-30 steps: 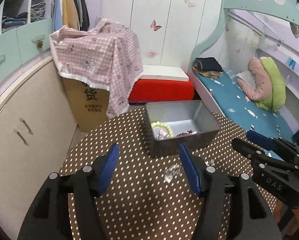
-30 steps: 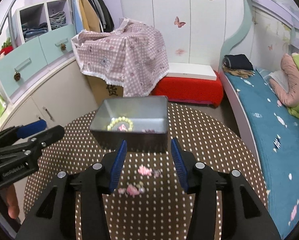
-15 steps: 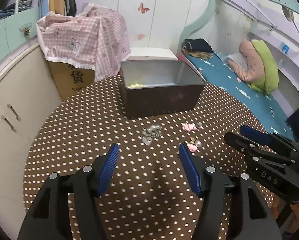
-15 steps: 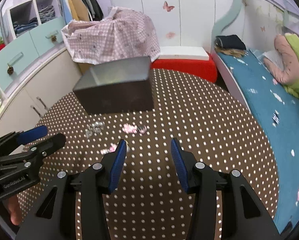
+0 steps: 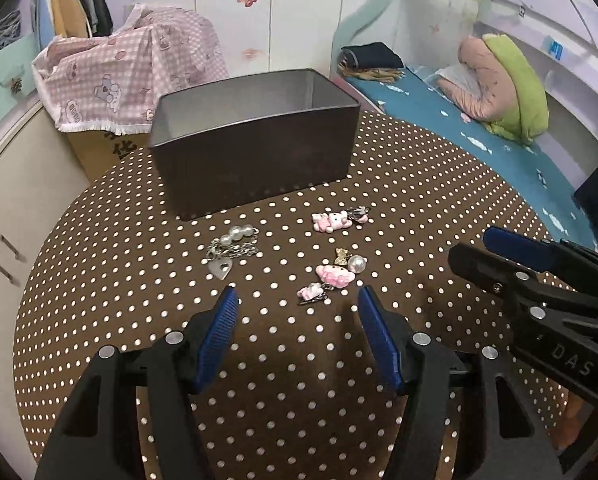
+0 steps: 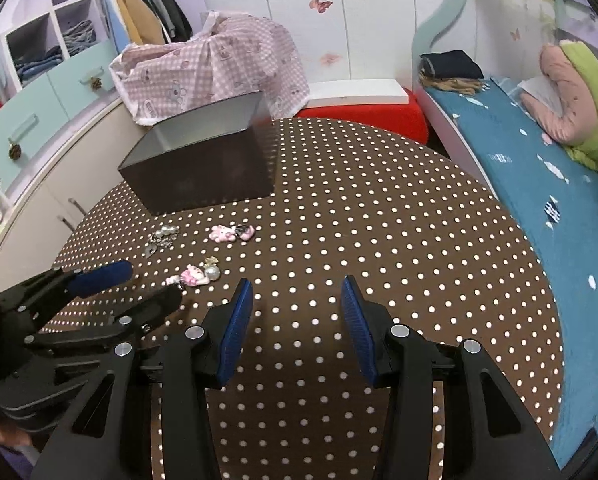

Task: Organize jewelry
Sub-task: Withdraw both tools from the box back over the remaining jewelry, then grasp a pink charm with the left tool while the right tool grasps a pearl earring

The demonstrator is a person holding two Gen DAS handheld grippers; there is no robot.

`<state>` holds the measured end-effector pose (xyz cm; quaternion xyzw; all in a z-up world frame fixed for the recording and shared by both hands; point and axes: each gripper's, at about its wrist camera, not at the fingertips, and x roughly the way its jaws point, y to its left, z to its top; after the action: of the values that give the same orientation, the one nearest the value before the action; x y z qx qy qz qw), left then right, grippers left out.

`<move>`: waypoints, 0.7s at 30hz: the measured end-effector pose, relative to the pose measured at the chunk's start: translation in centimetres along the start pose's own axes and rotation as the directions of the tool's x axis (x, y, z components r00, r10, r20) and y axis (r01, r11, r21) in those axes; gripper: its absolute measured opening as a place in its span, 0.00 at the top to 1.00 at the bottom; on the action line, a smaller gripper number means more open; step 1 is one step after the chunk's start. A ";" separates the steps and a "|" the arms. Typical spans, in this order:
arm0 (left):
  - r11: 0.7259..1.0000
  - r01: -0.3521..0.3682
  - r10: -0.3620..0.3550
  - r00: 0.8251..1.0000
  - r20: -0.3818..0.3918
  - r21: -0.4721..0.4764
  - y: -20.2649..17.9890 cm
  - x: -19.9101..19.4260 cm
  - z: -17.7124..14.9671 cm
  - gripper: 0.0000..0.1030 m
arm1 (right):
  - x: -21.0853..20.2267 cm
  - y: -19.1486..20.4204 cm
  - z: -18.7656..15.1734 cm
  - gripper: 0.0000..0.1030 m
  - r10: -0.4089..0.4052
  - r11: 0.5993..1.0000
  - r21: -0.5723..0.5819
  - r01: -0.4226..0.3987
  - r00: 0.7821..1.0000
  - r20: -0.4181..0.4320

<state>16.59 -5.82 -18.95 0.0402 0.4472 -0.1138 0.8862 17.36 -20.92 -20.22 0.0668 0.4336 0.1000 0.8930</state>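
Pink charms [image 5: 334, 220], silver chain [image 5: 229, 249] (heart tag), by tin [image 5: 255, 166].

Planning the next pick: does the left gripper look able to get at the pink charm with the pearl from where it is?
Probably yes. The left gripper is open, the pink charm with the pearl lies just ahead on the table, and nothing sits between them.

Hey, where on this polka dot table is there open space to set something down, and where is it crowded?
Bare: the table right of the tin box, out to the edge by the bed, and ahead of the right gripper. Crowded: in front of the box, where the pearl chain and pink charms lie, ahead of the left gripper.
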 end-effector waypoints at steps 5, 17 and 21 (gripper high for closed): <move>1.000 -0.007 0.008 1.000 -0.017 0.009 -0.4 1.0 0.4 0.62 | 0.3 -0.5 0.0 0.52 0.012 1.000 0.010 -0.012 1.000 0.000; 1.000 -0.022 0.022 1.000 -0.012 -0.015 1.4 1.2 0.3 0.91 | 1.3 0.7 0.1 0.52 0.032 0.999 -0.018 -0.032 0.999 -0.018; 0.998 -0.029 0.029 1.000 0.005 -0.062 3.5 0.4 0.3 0.91 | 2.0 2.4 0.2 0.52 0.036 0.998 -0.057 -0.037 0.999 -0.031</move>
<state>17.81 -2.57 -19.20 0.0190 0.4473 -0.0872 0.8899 18.43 -18.15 -21.17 0.0475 0.4426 0.1297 0.8860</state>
